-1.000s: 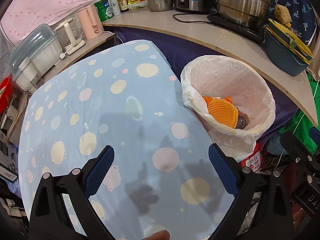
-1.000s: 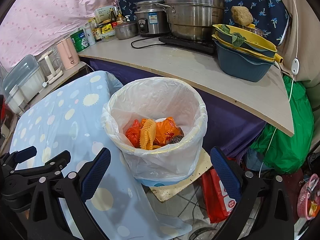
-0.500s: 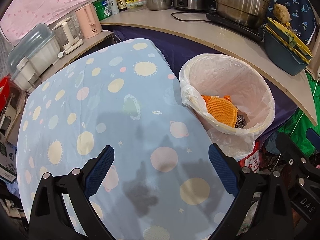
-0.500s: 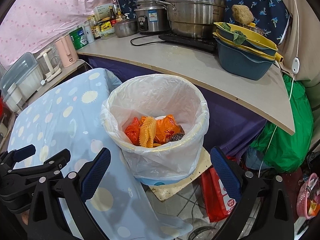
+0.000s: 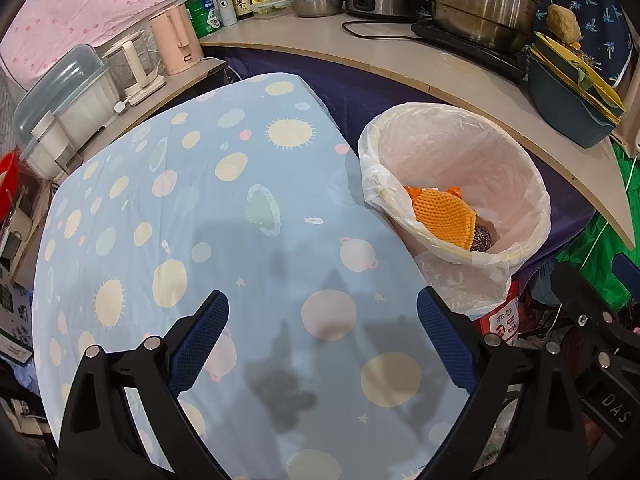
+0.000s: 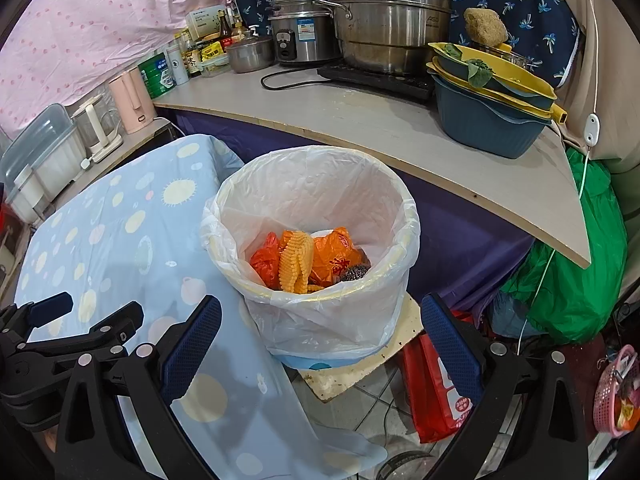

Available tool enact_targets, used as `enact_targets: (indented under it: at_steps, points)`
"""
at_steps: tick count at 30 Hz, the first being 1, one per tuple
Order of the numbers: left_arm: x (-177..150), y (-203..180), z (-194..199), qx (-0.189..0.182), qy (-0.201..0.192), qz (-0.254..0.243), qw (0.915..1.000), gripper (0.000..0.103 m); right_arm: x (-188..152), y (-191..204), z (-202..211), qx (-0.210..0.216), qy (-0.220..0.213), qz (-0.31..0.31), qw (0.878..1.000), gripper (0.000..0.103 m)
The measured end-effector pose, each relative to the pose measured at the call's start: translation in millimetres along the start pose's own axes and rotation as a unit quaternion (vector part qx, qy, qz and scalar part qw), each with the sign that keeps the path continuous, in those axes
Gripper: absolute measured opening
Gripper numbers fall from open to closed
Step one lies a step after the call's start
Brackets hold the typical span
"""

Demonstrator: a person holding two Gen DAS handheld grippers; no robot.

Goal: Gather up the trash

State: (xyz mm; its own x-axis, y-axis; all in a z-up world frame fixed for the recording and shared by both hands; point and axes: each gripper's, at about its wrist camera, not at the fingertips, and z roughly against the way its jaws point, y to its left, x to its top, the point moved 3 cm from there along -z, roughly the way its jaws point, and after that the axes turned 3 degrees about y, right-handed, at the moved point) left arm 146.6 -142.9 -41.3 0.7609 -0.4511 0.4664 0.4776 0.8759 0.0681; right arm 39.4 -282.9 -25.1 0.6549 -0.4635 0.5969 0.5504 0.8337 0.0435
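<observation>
A trash bin lined with a white plastic bag (image 6: pixel 336 320) stands on the floor beside the table; it also shows in the left wrist view (image 5: pixel 516 168). Inside lie an orange knitted cloth (image 5: pixel 444 216), orange plastic wrappers (image 6: pixel 336 256) and a steel scourer (image 6: pixel 354 272). My left gripper (image 5: pixel 322 320) is open and empty above the table with the light blue planet-print cloth (image 5: pixel 180 200). My right gripper (image 6: pixel 320 328) is open and empty, in front of the bin and above the floor. The left gripper also shows at the lower left of the right wrist view (image 6: pixel 60 332).
A curved counter (image 6: pixel 380 128) behind the bin holds steel pots (image 6: pixel 384 24), a rice cooker (image 6: pixel 300 36), stacked blue and yellow basins (image 6: pixel 492 112), bottles and a pink kettle (image 5: pixel 176 40). A green bag (image 6: pixel 580 280) and a red packet (image 6: pixel 436 392) lie on the floor at the right.
Both grippers have drifted slightly; the view has shifted a little. Both stay open and empty. The bin's contents have not moved.
</observation>
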Motion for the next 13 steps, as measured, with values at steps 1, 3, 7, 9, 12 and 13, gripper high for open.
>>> enact_targets:
  at_steps: [1,3,7,9,12,13]
  points:
    - [-0.3,-0.4,0.3,0.000,-0.001,0.000,1.0000,0.091,0.1,-0.2,-0.2,0.000,0.000,0.000,1.000,0.096]
    - [-0.7,-1.1,0.4,-0.001,-0.001,-0.001,1.0000,0.091,0.3,0.0,0.1,0.000,0.000,0.000,1.000,0.096]
    - [-2.2,-1.9,0.0,-0.003,0.001,-0.001,1.0000,0.091,0.1,0.0,0.2,0.000,0.001,0.000,1.000,0.096]
    - [-2.9,-1.5,0.6,-0.004,-0.001,0.002,1.0000,0.091,-0.1,0.0,0.4,0.000,0.000,0.000,1.000,0.096]
    - [-3.7,-2.1,0.8,-0.006,-0.001,0.000,1.0000,0.091,-0.3,0.1,-0.2,0.001,0.002,-0.001,1.000,0.096]
    - [-4.1,-2.2,0.7,-0.007,0.000,-0.001,1.0000,0.091,-1.0,0.8,-0.6,0.000,0.004,0.000,1.000,0.096]
